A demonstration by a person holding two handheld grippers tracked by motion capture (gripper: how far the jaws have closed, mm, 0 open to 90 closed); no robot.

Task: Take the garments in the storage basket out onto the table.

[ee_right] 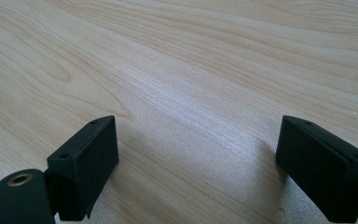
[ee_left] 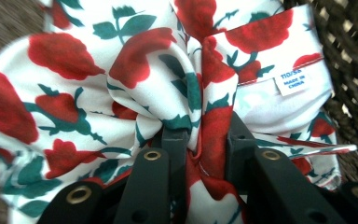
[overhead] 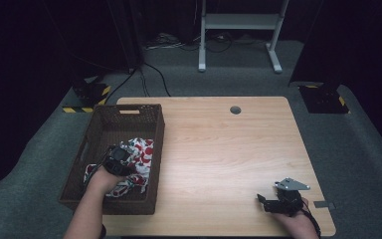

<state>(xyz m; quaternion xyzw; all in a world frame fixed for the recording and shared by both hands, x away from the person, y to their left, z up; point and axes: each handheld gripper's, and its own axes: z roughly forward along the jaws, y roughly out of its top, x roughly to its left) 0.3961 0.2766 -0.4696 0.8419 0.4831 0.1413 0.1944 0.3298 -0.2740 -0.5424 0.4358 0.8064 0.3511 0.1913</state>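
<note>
White cloth point(ee_left: 135, 79) printed with red roses bunches between the left gripper's point(ee_left: 207, 140) nearly closed jaws inside a woven basket point(overhead: 151, 129); the right gripper point(ee_right: 198, 154) rests wide open and empty on the wooden table point(overhead: 219, 144).

Smooth printed cloth point(ee_left: 135, 79) with a woven label point(ee_left: 292, 80); rough dark wicker basket point(overhead: 87, 142); pale wood-grain table point(overhead: 229, 149), faint satin sheen; matt black plastic jaws on the right gripper point(ee_right: 198, 163)
</note>
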